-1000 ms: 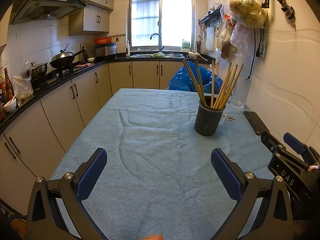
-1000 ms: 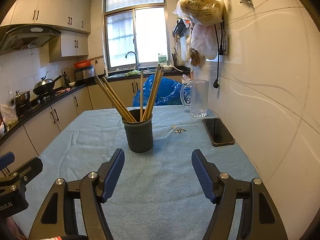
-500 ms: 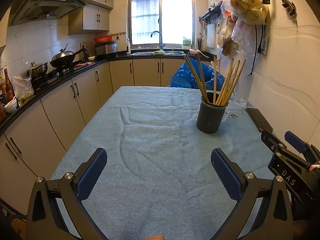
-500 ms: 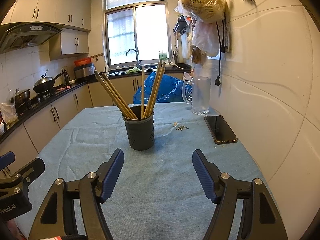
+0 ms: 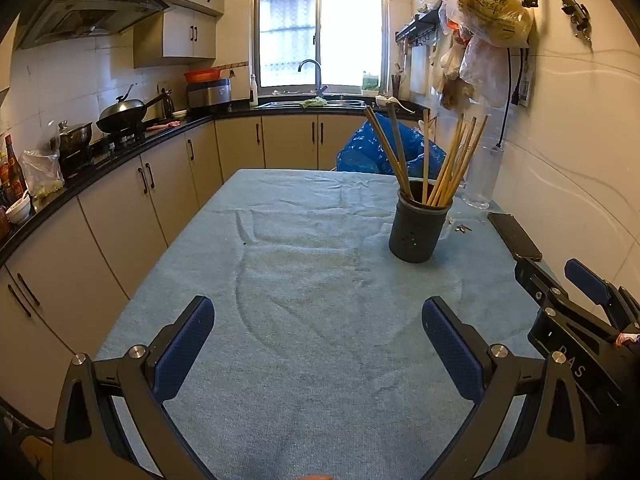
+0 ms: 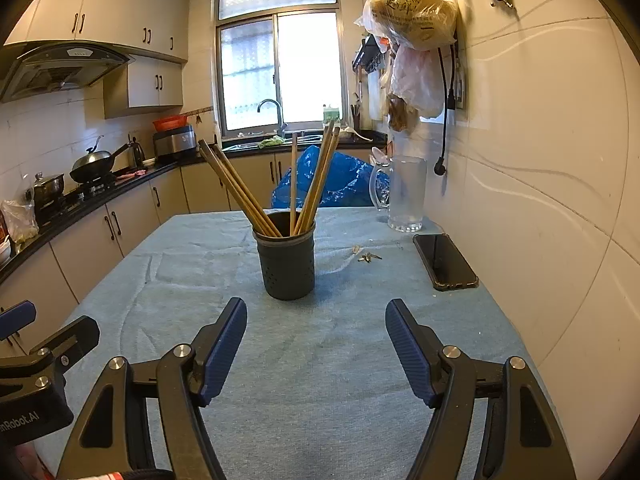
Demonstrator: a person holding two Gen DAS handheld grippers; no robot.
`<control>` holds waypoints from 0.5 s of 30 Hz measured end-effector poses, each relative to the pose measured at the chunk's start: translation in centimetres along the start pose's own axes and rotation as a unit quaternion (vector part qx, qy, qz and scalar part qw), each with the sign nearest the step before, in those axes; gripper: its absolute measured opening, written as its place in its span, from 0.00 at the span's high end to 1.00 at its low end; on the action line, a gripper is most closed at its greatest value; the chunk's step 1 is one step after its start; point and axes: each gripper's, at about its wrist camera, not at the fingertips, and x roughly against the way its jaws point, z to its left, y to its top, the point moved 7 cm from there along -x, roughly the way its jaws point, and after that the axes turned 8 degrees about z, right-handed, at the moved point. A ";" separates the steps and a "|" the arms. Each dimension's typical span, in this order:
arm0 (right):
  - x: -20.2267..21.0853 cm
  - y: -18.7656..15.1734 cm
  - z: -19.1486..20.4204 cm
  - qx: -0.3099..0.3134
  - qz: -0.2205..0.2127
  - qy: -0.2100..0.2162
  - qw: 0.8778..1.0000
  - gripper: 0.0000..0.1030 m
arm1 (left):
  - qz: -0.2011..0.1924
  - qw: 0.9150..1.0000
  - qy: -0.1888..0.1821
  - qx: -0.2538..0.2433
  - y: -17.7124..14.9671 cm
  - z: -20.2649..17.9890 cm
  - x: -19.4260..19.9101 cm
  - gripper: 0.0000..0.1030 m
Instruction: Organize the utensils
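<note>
A dark grey perforated utensil holder (image 6: pixel 286 265) stands upright on the blue table cloth (image 6: pixel 328 360), with several wooden chopsticks (image 6: pixel 316 184) leaning in it. It also shows in the left wrist view (image 5: pixel 418 230), with its chopsticks (image 5: pixel 452 164), to the right of centre. My right gripper (image 6: pixel 316 344) is open and empty, just short of the holder and centred on it. My left gripper (image 5: pixel 318 344) is open and empty over bare cloth, left of the holder. The right gripper's body (image 5: pixel 576 320) shows at the right edge of the left wrist view.
A black phone (image 6: pixel 445 261) lies on the cloth by the right wall. Small keys (image 6: pixel 369 257) lie beside the holder. A clear glass pitcher (image 6: pixel 406 194) stands at the back right. A blue bag (image 6: pixel 340 180) sits behind the table. Kitchen counters run along the left.
Both grippers have drawn back and risen slightly, then eased forward; the holder sits a little differently in each view. Both stay open and empty. The holder and chopsticks have not moved.
</note>
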 end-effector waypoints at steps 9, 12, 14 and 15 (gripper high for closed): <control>0.6 0.1 0.0 -0.001 -0.018 0.001 1.000 0.25 | 0.001 1.000 -0.003 0.000 -0.3 -0.1 0.2 0.00; 0.6 0.0 -0.1 -0.002 -0.017 0.001 1.000 0.24 | 0.000 1.000 -0.002 -0.001 -0.3 -0.1 0.3 0.00; 0.6 0.0 -0.1 -0.001 -0.017 0.001 1.000 0.24 | 0.001 1.000 -0.002 -0.001 -0.3 -0.1 0.2 0.00; 0.6 0.0 -0.1 0.000 -0.016 0.002 1.000 0.24 | 0.001 1.000 -0.002 -0.001 -0.3 -0.2 0.2 0.00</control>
